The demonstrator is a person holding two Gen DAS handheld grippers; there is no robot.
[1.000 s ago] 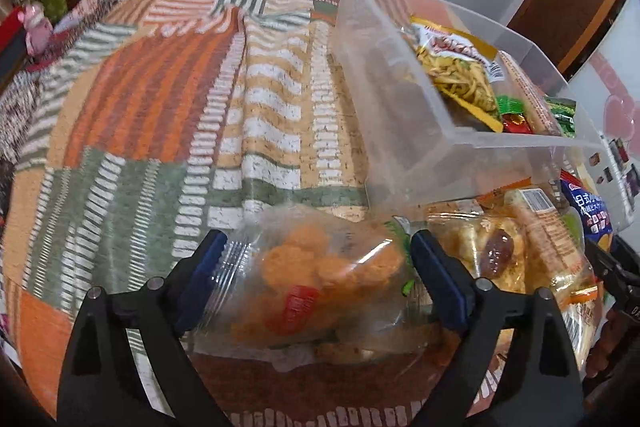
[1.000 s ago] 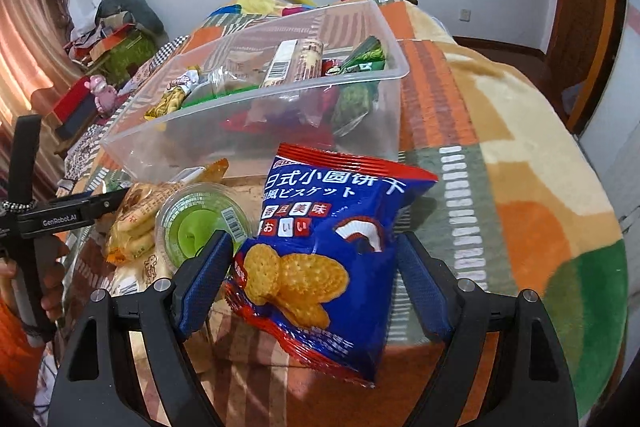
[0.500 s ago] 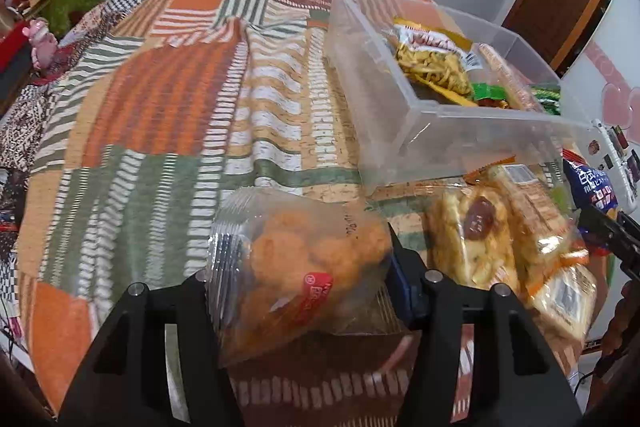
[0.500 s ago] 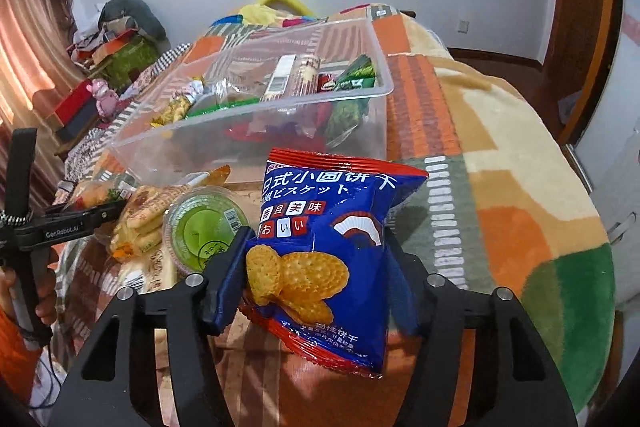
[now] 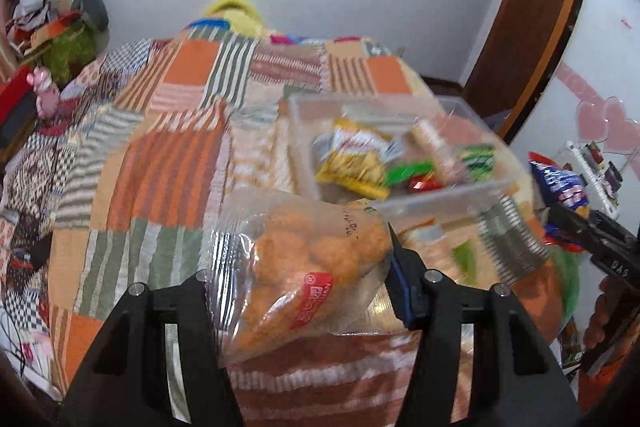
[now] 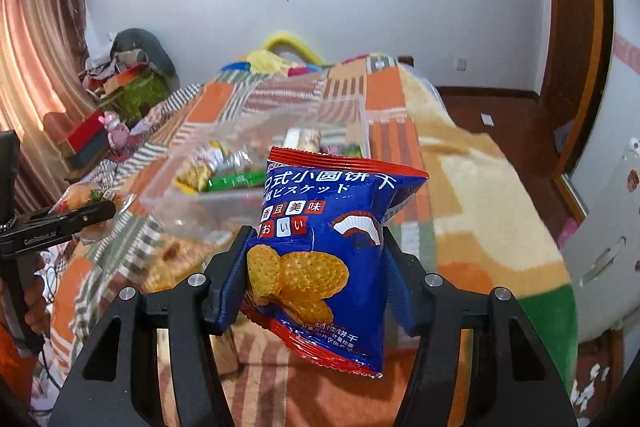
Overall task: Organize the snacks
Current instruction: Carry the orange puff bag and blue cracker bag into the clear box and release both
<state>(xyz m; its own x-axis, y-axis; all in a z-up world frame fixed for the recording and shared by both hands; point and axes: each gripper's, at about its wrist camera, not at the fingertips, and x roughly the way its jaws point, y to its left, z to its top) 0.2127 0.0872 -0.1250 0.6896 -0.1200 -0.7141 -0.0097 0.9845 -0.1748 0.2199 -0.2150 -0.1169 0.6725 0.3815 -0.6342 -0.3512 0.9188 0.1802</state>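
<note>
My left gripper [image 5: 304, 267] is shut on a clear bag of orange snack balls [image 5: 308, 263] and holds it above the patchwork bedspread [image 5: 160, 163]. My right gripper [image 6: 316, 259] is shut on a blue biscuit bag [image 6: 324, 227] and holds it up in the air. The clear plastic bin [image 5: 440, 193] lies ahead of both, with several snack packs inside; it also shows in the right wrist view [image 6: 192, 211]. The right gripper with the blue bag shows at the right edge of the left wrist view [image 5: 560, 195]. The left gripper shows at the left of the right wrist view [image 6: 80, 215].
More snack packs [image 6: 172, 259] lie on the bedspread in front of the bin. A cluttered shelf with a pink toy [image 6: 116, 131] stands at the left. A wooden door frame [image 5: 532, 27] and the floor [image 6: 500, 115] are at the right.
Both grippers closed on their bags and lifted them off the bedspread. The views now tilt up toward the wall, and the bin sits lower and farther away.
</note>
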